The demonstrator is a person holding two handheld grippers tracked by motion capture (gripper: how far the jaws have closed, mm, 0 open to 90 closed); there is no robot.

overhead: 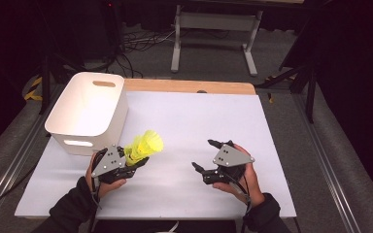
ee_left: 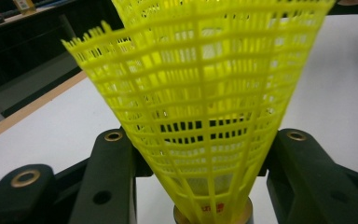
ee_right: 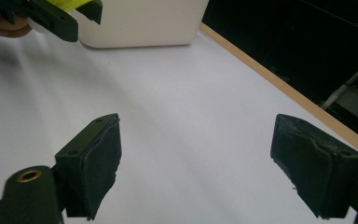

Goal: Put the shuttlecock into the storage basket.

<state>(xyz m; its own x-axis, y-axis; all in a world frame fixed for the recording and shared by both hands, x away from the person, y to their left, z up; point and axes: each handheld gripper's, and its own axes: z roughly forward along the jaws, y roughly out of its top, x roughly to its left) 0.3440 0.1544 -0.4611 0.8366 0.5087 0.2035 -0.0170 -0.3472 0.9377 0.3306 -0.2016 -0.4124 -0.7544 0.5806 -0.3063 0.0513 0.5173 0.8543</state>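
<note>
White table (overhead: 189,121) is bare across the middle, right and far side; free passage there, and between the two hands. Only obstacle: white bin (overhead: 85,114) at far-left corner, open top, tall walls. Left gripper (overhead: 135,162) with yellow shuttlecock (overhead: 144,145) sits just near-right of the bin, narrow gap. Right gripper (overhead: 205,155), jaws spread, has bare table ahead.
</note>
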